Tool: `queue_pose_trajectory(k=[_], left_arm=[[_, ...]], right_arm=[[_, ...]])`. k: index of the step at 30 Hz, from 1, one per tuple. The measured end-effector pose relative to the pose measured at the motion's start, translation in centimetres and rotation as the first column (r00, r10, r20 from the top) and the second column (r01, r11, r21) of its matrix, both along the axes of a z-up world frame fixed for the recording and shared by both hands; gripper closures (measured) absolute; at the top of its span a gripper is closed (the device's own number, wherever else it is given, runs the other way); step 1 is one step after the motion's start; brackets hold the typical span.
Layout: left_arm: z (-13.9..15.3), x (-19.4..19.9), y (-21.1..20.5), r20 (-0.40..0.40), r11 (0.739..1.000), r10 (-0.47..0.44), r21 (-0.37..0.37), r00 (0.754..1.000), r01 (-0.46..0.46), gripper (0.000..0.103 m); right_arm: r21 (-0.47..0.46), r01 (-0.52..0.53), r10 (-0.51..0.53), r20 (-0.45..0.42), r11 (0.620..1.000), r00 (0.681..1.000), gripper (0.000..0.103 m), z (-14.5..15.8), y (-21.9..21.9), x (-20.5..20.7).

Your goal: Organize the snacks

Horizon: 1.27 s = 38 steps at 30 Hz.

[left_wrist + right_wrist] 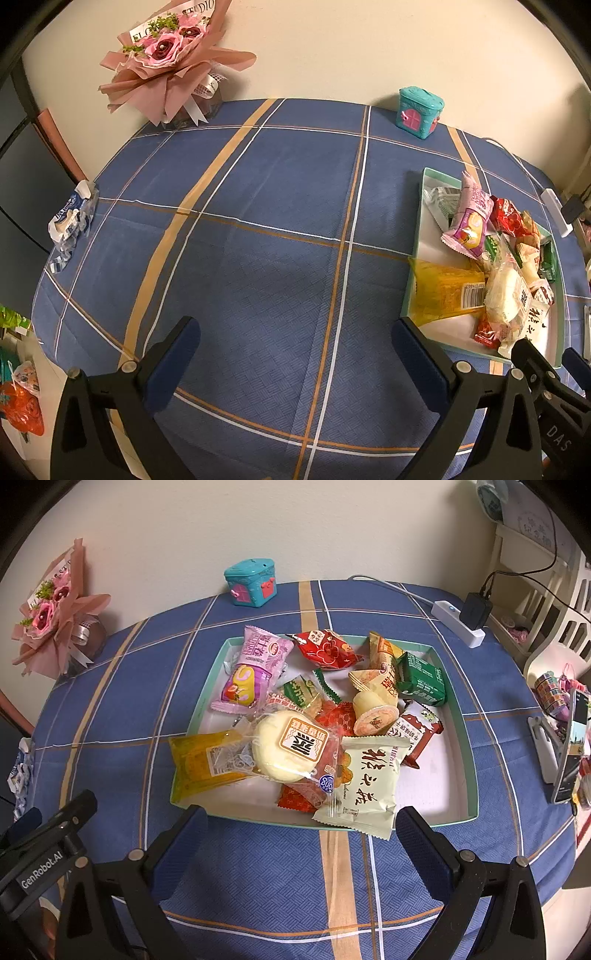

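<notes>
A shallow teal-rimmed box (474, 775) sits on the blue plaid tablecloth (258, 867) and holds a heap of several snack packets: a pink roll pack (255, 668), a red pouch (328, 650), a yellow bar (203, 764), a round white cake (291, 746), a pale green bag (369, 782). My right gripper (301, 834) is open and empty just before the box's near rim. My left gripper (295, 343) is open and empty over bare cloth, left of the box (415, 240).
A pink bouquet (170, 55) and a teal toy house (419, 110) stand by the far wall. A crumpled blue-white wrapper (72, 221) lies at the table's left edge. A white power strip with charger (461, 622) and a phone on a stand (569, 749) are at the right.
</notes>
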<state>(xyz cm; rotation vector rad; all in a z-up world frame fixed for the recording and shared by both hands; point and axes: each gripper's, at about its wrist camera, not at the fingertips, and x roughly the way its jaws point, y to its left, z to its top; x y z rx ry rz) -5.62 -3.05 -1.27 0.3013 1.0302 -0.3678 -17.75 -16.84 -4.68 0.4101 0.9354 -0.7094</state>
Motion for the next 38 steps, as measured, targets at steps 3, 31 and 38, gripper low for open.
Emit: queue_pose_trajectory(k=[3, 31, 38], left_arm=[[-0.02, -0.03, -0.06, -0.001, 1.0, -0.002, 0.003, 1.0, 0.002, 0.0], [0.2, -0.52, -0.33, 0.003, 1.0, -0.029, -0.01, 1.0, 0.029, 0.0], [0.47, -0.9, -0.55, 0.034, 0.999, -0.05, -0.013, 0.998, 0.05, 0.0]], right_arm=[[0.001, 0.0, 0.0, 0.001, 1.0, 1.0, 0.0, 0.02, -0.01, -0.02], [0.002, 0.0, 0.0, 0.0, 1.0, 1.0, 0.0, -0.07, -0.13, -0.07], [0.002, -0.001, 0.001, -0.001, 1.0, 1.0, 0.0, -0.11, -0.16, -0.1]])
